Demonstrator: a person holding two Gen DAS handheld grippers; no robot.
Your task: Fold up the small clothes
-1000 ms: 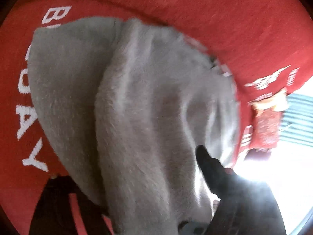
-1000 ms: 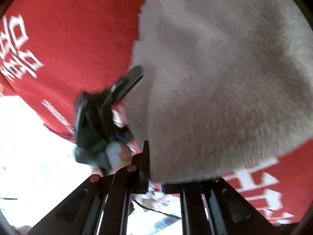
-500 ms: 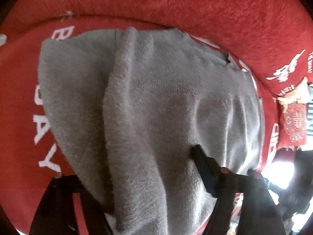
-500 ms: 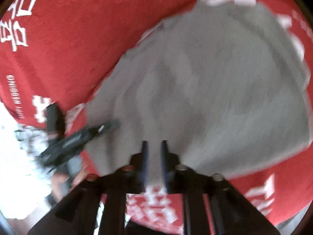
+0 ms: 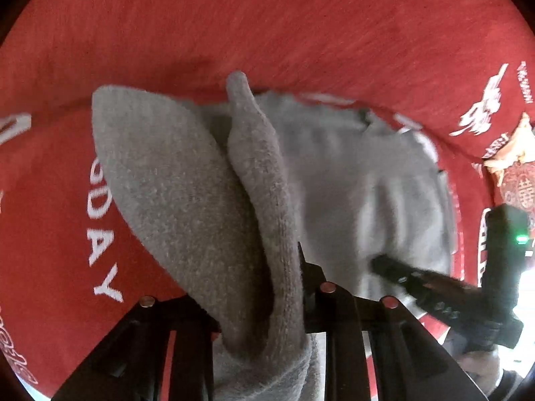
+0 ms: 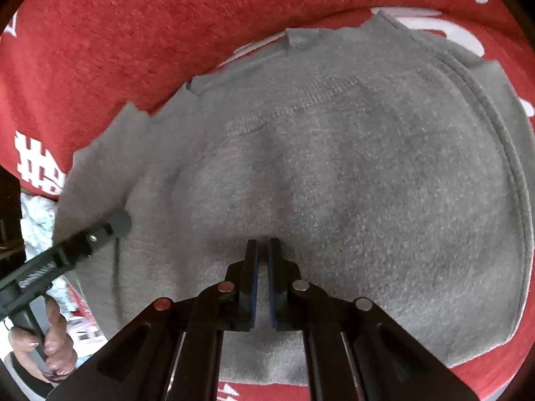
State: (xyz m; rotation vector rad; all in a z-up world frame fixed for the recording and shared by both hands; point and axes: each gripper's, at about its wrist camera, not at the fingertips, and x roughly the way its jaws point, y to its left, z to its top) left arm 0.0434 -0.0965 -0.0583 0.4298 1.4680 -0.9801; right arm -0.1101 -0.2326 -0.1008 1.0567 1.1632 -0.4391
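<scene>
Red cloth with white lettering (image 5: 100,234) covers the desk under everything, and on it lies the grey knit garment (image 6: 334,183), spread mostly flat with one edge lifted.

Your left tool (image 5: 287,287) has a thick fold of that garment bunched between its fingers; the fabric hides the left finger, so you cannot tell how tightly it is closed, only that cloth sits in the gap and drapes over the tool body. Your right tool (image 6: 263,247) stands with its two fingers almost together, a narrow slit between them, tips at the near edge of the fabric. Whether any cloth is actually pinched there is not clear from its own view.

Risks, as I judge them:
- If the right tool holds only a few loops of knit, or nothing, that corner will likely drop when you lift, and the fold will come out skewed.
- The left tool has a rolled wad, not a clean edge. Carrying it over may lay a lump into the fold.
- The soft knit could stretch if your two tools pull apart unevenly.
- The red cloth may drag along with the garment and wrinkle under it.
</scene>
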